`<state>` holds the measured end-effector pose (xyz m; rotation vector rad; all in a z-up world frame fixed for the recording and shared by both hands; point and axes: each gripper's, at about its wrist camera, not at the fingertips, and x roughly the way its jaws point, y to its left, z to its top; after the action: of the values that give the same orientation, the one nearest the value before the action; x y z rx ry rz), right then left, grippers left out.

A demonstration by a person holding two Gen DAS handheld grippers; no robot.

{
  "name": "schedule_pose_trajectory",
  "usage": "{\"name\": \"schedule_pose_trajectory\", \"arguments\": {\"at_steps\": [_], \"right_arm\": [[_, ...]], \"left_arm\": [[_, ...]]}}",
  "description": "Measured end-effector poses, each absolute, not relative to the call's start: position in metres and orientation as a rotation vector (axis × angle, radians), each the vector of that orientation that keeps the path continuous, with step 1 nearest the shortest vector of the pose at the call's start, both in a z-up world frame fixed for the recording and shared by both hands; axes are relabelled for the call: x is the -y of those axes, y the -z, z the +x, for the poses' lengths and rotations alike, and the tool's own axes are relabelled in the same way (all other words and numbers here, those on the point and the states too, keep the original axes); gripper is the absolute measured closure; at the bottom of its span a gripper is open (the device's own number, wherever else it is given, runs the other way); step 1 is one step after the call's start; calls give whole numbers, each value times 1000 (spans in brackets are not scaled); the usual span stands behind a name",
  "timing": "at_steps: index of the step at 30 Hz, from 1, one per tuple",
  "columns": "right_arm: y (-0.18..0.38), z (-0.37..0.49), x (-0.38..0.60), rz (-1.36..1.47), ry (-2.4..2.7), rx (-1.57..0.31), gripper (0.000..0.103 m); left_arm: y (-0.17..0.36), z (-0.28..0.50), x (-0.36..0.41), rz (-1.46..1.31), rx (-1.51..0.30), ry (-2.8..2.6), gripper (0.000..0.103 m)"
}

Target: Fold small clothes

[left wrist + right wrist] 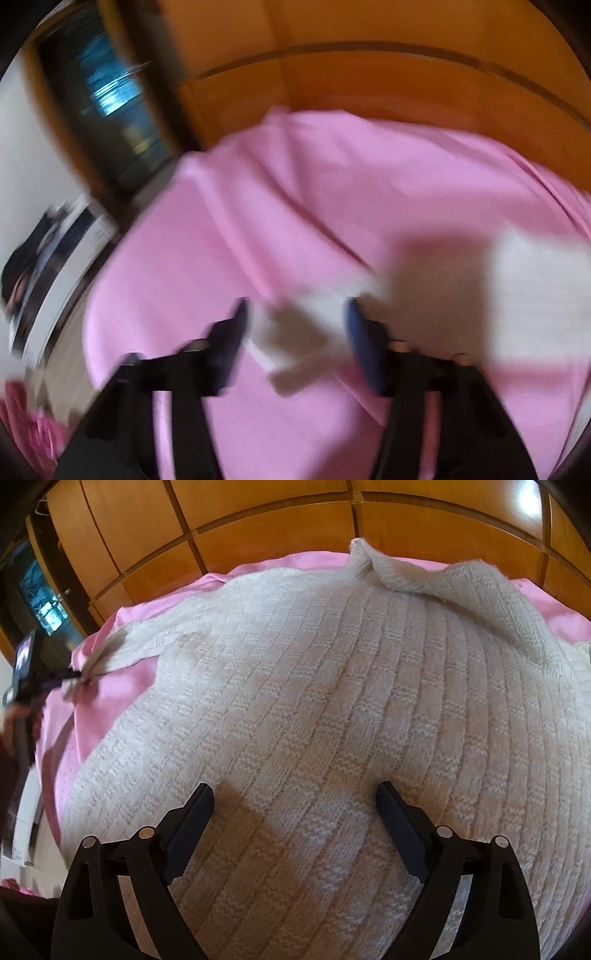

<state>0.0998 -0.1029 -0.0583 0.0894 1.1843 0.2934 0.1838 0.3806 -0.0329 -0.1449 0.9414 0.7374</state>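
Sweater (332, 701), white knit, lay flat on pink sheet (110, 701). We held right gripper (295, 823) spread wide above its body, gripping nothing; left gripper (295, 332), blurred, half-spread over the sleeve end (295, 332).

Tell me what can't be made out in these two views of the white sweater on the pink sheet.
- Left wrist view: motion blur smears the sweater sleeve between the left tongs; contact unclear.
- Right wrist view: the sweater runs past the right and bottom edges; its hem is cut off.
- Right wrist view: the left tongs look tiny at the sleeve end.
- Pink sheet: mostly covered.
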Motion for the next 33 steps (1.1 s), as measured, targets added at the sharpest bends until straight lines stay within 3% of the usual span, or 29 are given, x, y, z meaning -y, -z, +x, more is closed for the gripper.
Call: {"name": "schedule_pose_trajectory", "arguments": {"at_steps": [2, 4, 8, 15, 18, 23, 24, 25, 27, 29, 30, 33], "right_arm": [[59, 101, 102, 84, -294, -1185, 13], [59, 101, 102, 91, -291, -1181, 12], [62, 101, 98, 80, -295, -1171, 7], [65, 102, 93, 63, -296, -1171, 3], [64, 102, 93, 61, -294, -1173, 3], [63, 102, 95, 69, -294, -1176, 3], [64, 102, 94, 65, -292, -1176, 3], [64, 102, 94, 59, -291, -1177, 3], [64, 102, 94, 52, -289, -1179, 3], [64, 103, 93, 55, -288, -1178, 3], [64, 103, 93, 55, -286, -1178, 3], [65, 105, 93, 58, -288, -1173, 3]], "left_arm": [[9, 171, -425, -351, -849, -793, 56], [-2, 152, -456, -489, -778, -779, 38], [2, 110, -466, -564, -712, -623, 31], [29, 89, -379, -254, -823, -438, 30], [41, 116, -351, -128, -871, -461, 24], [60, 175, -336, 66, -990, -471, 24], [63, 187, -338, 150, -1023, -493, 27], [63, 189, -337, 191, -1033, -515, 47], [37, 201, -372, 67, -1005, -579, 63], [3, 185, -419, -160, -888, -682, 54], [-11, 173, -441, -238, -828, -741, 38], [-20, 138, -473, -375, -768, -742, 33]]}}
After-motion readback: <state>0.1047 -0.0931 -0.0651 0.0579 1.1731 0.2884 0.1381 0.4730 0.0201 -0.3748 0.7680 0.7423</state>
